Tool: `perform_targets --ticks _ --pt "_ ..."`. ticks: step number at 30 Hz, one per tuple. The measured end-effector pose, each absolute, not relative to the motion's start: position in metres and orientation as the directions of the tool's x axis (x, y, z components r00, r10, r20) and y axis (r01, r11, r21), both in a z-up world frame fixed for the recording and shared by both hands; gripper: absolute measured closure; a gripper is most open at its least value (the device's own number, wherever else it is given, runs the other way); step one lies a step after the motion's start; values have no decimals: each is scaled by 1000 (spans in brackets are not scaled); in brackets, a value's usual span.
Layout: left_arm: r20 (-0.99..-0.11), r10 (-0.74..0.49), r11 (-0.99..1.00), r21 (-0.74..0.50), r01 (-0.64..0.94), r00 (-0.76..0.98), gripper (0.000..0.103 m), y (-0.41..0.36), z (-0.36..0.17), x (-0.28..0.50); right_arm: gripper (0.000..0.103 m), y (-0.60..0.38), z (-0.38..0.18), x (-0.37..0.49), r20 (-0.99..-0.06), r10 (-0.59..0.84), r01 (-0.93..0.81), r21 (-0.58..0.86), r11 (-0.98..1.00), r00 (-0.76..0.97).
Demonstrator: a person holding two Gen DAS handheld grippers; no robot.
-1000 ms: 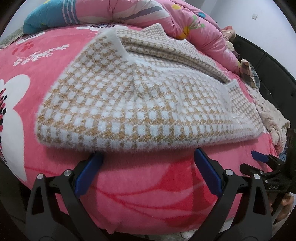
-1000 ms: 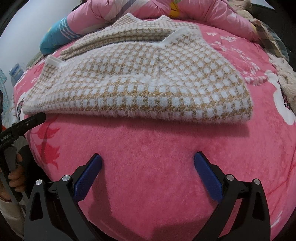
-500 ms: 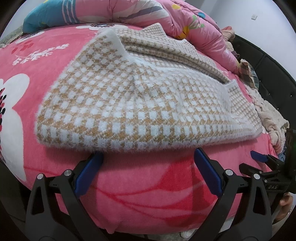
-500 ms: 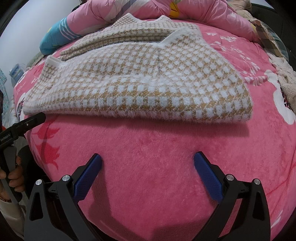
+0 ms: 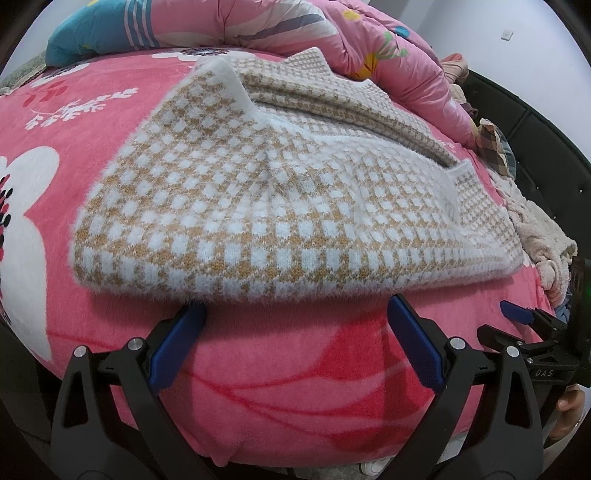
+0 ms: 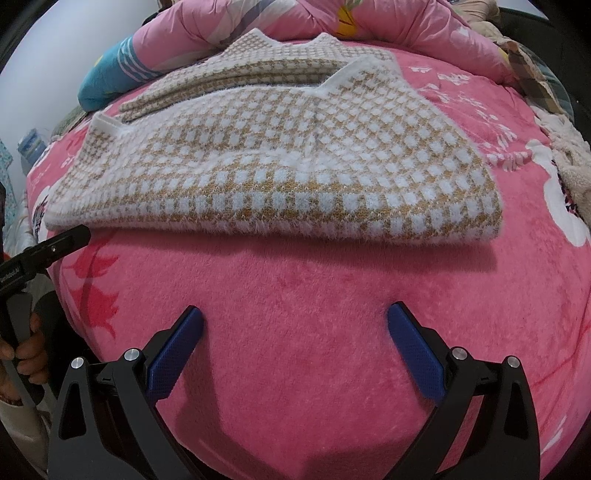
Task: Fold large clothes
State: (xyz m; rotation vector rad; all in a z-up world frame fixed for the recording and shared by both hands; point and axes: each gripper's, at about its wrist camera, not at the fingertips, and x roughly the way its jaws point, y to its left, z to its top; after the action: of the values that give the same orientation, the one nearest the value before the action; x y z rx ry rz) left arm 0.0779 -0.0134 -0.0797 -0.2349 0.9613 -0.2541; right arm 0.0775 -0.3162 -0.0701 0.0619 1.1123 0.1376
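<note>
A tan-and-white checked knit sweater (image 5: 280, 206) lies folded on the pink floral bed blanket (image 5: 288, 373); it also shows in the right wrist view (image 6: 295, 173). My left gripper (image 5: 295, 314) is open and empty, its blue fingertips (image 5: 192, 317) right at the sweater's near folded edge. My right gripper (image 6: 295, 325) is open and empty, hovering over bare blanket (image 6: 295, 295) a short way before the sweater's edge. The right gripper also shows at the right of the left wrist view (image 5: 524, 317). One left-gripper finger (image 6: 55, 247) shows at the left of the right wrist view.
A pink quilt (image 5: 332, 40) and a teal striped pillow (image 5: 96, 33) lie at the far side of the bed. A beige fluffy garment (image 5: 546, 243) and a dark headboard (image 5: 546, 133) are to the right. The bed's near edge drops off below the grippers.
My left gripper has crept slightly forward toward the sweater's edge. The right gripper has hardly moved. The sweater has not moved.
</note>
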Motion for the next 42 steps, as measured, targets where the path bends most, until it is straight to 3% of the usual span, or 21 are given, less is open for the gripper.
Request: perform_targets --ticks 14,19,25,31,34,37,42 --pt "-771 -295 952 -283 112 565 8 -14 -79 75 5 -314 -71 76 -889 139 -81 115 990 437" --pt "-705 -308 948 -284 144 639 8 -6 -70 59 5 -316 -68 74 -887 155 -87 130 988 435" --pt "-631 -360 903 -421 87 687 9 40 -71 47 6 -351 -55 72 -838 348 -28 372 928 420" --pt "-579 -447 796 -605 9 682 44 80 -83 65 8 -403 -71 78 -705 536 73 633 770 465" --pt "-536 -484 725 -689 -26 692 51 95 -92 78 15 -420 -73 93 -684 524 102 651 752 508" --pt "-507 -485 669 -740 -71 713 56 103 -101 88 26 -443 -82 110 -644 524 163 703 692 557" --pt "-548 -412 692 -708 -141 728 70 99 -101 102 56 -471 -102 130 -571 501 253 784 566 650"
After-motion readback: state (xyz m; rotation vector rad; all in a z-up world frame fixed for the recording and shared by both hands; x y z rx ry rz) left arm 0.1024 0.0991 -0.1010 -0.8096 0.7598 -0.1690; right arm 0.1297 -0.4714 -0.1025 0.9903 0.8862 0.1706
